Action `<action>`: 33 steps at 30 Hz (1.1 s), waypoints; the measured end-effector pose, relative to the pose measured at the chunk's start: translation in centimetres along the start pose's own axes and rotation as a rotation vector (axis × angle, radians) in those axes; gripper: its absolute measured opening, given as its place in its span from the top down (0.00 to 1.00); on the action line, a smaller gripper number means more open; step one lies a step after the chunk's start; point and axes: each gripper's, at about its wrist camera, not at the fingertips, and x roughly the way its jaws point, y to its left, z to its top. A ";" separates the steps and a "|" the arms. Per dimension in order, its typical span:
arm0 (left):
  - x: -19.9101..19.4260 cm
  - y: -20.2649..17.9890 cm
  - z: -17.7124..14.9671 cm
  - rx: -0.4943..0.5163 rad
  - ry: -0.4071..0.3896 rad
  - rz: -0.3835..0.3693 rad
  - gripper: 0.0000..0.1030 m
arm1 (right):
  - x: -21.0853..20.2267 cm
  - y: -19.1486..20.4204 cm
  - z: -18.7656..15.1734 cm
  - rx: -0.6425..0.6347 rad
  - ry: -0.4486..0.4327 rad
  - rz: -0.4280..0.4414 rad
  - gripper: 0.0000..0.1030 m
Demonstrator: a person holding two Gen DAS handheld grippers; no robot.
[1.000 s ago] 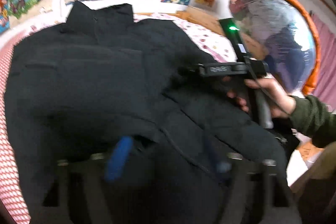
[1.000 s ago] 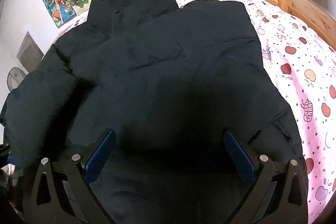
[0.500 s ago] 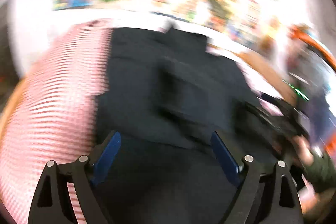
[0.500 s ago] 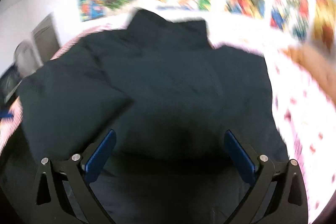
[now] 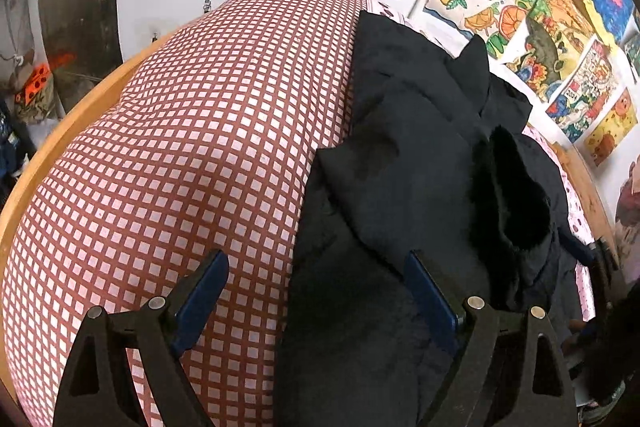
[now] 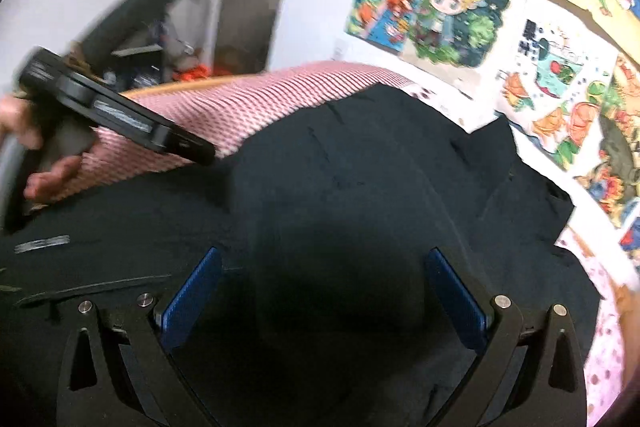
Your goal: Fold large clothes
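Observation:
A large black padded jacket lies on the bed, collar toward the wall, one sleeve folded across its body. My left gripper is open and empty above the jacket's left edge, where it meets the checked cover. My right gripper is open and empty, low over the middle of the jacket. The left gripper's body and the hand holding it show at the left of the right wrist view. A dark fuzzy part of the jacket stands up on the right.
A red-and-white checked cover bulges on the left of the bed. A wooden bed rail curves around it. Colourful posters line the wall behind. A pink spotted sheet lies on the right. Clutter stands by the far left wall.
My left gripper has opened, let go of the jacket and swung left toward the checked cover. My right gripper has stayed open and turned left over the jacket.

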 end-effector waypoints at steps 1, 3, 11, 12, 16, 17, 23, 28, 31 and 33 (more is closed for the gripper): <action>0.0 -0.2 0.1 0.000 -0.005 0.000 0.14 | 0.7 -0.2 0.1 0.022 0.034 -0.004 0.02; 0.1 -0.6 0.3 0.007 -0.012 0.000 0.14 | 1.0 -0.6 0.0 0.065 0.065 -0.015 0.02; 0.7 -2.7 1.1 0.060 -0.053 0.023 0.14 | -0.5 -2.7 -0.4 0.111 0.045 -0.043 0.64; 0.7 -3.2 1.1 0.071 -0.058 0.029 0.14 | -0.7 -3.2 -0.4 0.122 0.039 -0.037 0.73; 1.0 -4.7 1.2 0.104 -0.064 0.047 0.14 | -3.3 -5.9 -0.6 0.161 -0.044 -0.088 0.83; 1.1 -4.9 1.2 0.105 -0.063 0.048 0.14 | -4.4 -6.7 -0.6 0.162 -0.076 -0.120 0.85; 2.6 -5.6 0.8 0.072 -0.002 0.021 0.14 | -8.8 -11.9 -1.3 0.252 -0.205 -0.271 0.86; 3.4 -5.9 0.4 0.072 0.016 0.018 0.14 | -7.0 -15.2 -4.3 0.307 -0.135 -0.362 0.86; 3.4 -5.9 0.2 0.082 0.017 0.024 0.14 | -4.6 -16.9 -7.3 0.378 -0.014 -0.350 0.80; 3.4 -5.8 0.1 0.080 0.016 0.024 0.14 | -3.8 -17.5 -8.9 0.421 0.037 -0.353 0.65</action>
